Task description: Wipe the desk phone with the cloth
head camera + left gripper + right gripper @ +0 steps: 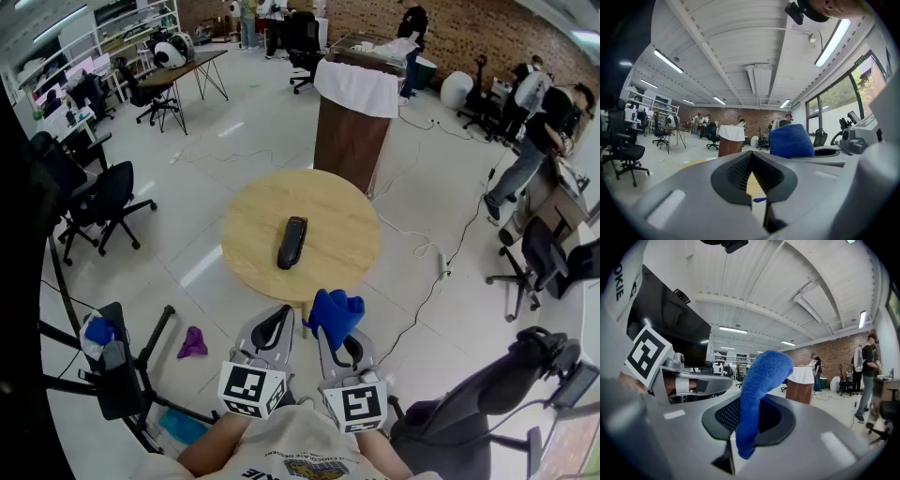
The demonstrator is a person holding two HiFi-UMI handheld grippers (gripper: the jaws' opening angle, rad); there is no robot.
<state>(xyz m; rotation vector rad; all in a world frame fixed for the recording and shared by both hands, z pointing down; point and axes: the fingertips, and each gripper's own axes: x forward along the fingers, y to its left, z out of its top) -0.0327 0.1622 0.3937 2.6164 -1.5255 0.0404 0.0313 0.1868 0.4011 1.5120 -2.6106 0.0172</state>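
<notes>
A black desk phone handset (292, 242) lies near the middle of the round wooden table (342, 211). Both grippers hang side by side short of the table's near edge. My right gripper (335, 322) is shut on a blue cloth (334, 313), which bunches up over its tips; the right gripper view shows that cloth (757, 394) pinched between the jaws. My left gripper (277, 316) is shut with nothing in it, jaws meeting in the left gripper view (751, 157), where the blue cloth (791, 140) shows beside it.
A brown lectern (351, 122) draped with a white sheet stands beyond the table. Office chairs (105, 203) stand at left, another (487, 398) at right. A purple rag (192, 343) lies on the floor by a black stand (122, 375). Cables trail right of the table.
</notes>
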